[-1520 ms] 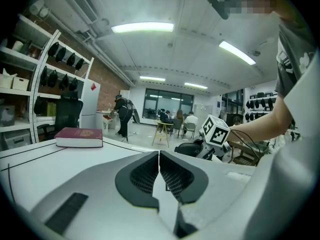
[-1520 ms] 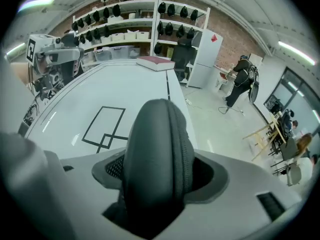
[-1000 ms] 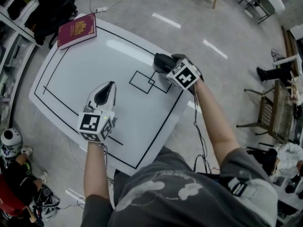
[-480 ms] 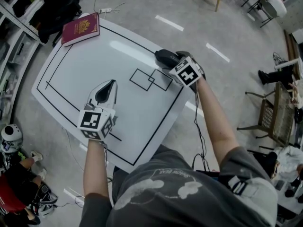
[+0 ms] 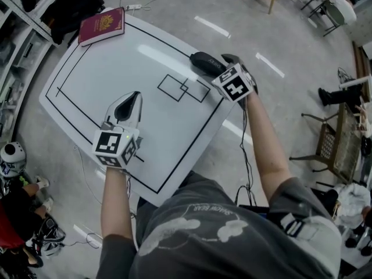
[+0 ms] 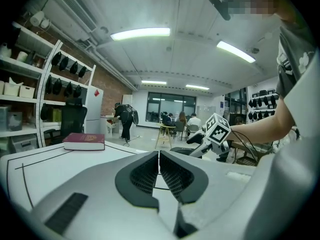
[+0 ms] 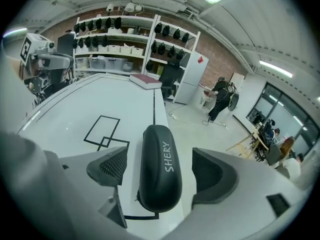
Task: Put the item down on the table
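A black oblong case (image 5: pixel 206 63) printed "SHERY" lies on the white table (image 5: pixel 110 63) at its far right edge. My right gripper (image 5: pixel 221 68) is open around it. In the right gripper view the case (image 7: pixel 161 149) sits between the two pads of that gripper (image 7: pixel 159 171), with a gap showing on each side. My left gripper (image 5: pixel 135 97) hovers over the near left part of the table. Its jaws are shut on nothing, and its pads meet in the left gripper view (image 6: pixel 159 156).
A maroon book (image 5: pixel 102 26) lies at the table's far left corner. Black tape marks a border and two overlapping squares (image 5: pixel 183 88) mid-table. Shelves (image 5: pixel 23 10) stand to the left, and a seated person (image 5: pixel 17 214) is low at the left. Chairs (image 5: pixel 325 138) are at the right.
The head view has shifted a little. More of the case now shows beyond the right gripper's jaws. The left gripper has stayed shut in about the same place.
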